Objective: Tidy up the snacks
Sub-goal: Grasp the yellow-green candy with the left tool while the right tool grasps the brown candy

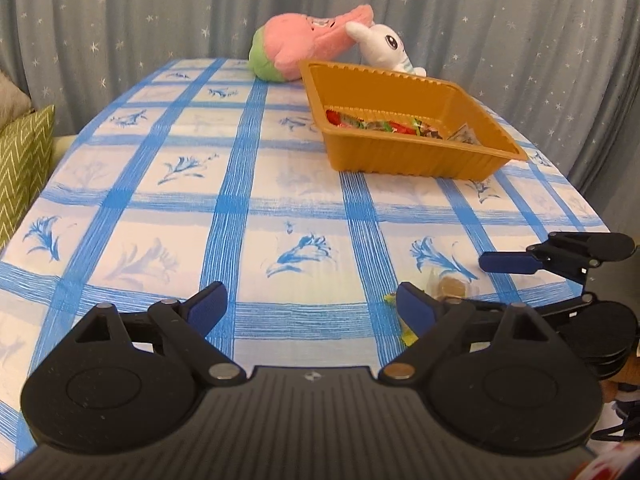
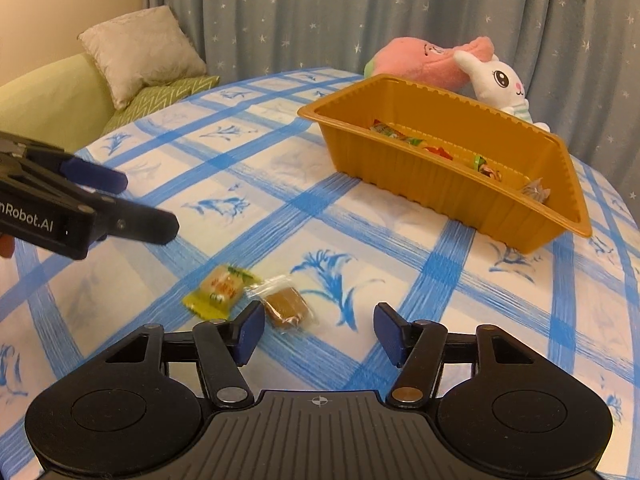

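An orange plastic tray [image 1: 412, 160] [image 2: 452, 192] stands on the far right of the table and holds several wrapped snacks [image 1: 384, 126] [image 2: 440, 152]. A yellow wrapped candy [image 2: 220, 290] and a brown candy in clear wrap [image 2: 286, 306] lie on the cloth just ahead of my right gripper [image 2: 318, 334], which is open and empty; the brown candy sits by its left finger. My left gripper [image 1: 312, 308] is open and empty above the cloth. The brown candy [image 1: 452, 289] shows right of it, partly hidden. The right gripper's fingers [image 1: 508, 262] show at right.
The table wears a blue-checked cloth [image 1: 248, 200] [image 2: 360, 232]. A pink plush [image 1: 308, 40] [image 2: 424, 60] and a white bunny plush [image 1: 388, 46] [image 2: 500, 84] lie behind the tray. Green and grey cushions [image 2: 140, 56] sit on a sofa at left. A starred curtain hangs behind.
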`<state>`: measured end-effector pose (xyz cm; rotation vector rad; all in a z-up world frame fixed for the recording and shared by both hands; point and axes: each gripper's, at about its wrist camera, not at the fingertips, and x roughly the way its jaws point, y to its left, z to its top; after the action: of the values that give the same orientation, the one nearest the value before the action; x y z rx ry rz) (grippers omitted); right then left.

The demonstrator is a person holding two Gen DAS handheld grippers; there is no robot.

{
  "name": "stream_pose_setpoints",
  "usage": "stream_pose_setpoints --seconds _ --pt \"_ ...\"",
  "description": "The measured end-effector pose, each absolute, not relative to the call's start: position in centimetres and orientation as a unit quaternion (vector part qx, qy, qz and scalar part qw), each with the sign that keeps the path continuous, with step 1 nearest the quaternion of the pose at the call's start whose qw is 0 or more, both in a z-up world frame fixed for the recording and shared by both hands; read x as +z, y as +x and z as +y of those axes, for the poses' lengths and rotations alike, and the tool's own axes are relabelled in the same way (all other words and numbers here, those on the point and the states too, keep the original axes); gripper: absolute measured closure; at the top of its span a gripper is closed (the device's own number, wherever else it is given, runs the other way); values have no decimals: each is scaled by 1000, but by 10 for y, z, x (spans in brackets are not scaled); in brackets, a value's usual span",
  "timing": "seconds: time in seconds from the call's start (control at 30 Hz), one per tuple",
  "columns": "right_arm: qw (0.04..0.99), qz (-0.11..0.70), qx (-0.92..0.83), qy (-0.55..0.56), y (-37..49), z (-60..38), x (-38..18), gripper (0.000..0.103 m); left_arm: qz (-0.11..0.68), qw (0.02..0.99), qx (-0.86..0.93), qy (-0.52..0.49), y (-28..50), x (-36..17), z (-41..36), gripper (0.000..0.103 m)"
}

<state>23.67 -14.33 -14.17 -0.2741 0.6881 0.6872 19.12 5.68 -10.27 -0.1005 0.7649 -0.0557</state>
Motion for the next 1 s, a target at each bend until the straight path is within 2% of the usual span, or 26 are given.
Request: stream_pose_setpoints --seconds 0.17,0.33,0.57,0.73,0.8,1.0 --pt "873 325 342 -122 239 -139 -143 56 378 924 -31 -53 193 -105 55 13" --pt "868 323 359 -121 235 -134 -142 79 379 923 -33 -53 193 -105 54 13" --pt "883 325 321 -108 234 -138 -136 82 373 924 -58 -57 192 -106 43 14" --pt "905 335 255 -62 247 -163 -127 82 376 921 -85 -53 193 -111 27 29" --pt "909 342 237 -42 251 -174 -124 82 378 919 -95 -54 193 -113 22 41" --pt "912 351 212 -17 257 -188 -122 82 389 912 -119 -51 197 -119 7 59"
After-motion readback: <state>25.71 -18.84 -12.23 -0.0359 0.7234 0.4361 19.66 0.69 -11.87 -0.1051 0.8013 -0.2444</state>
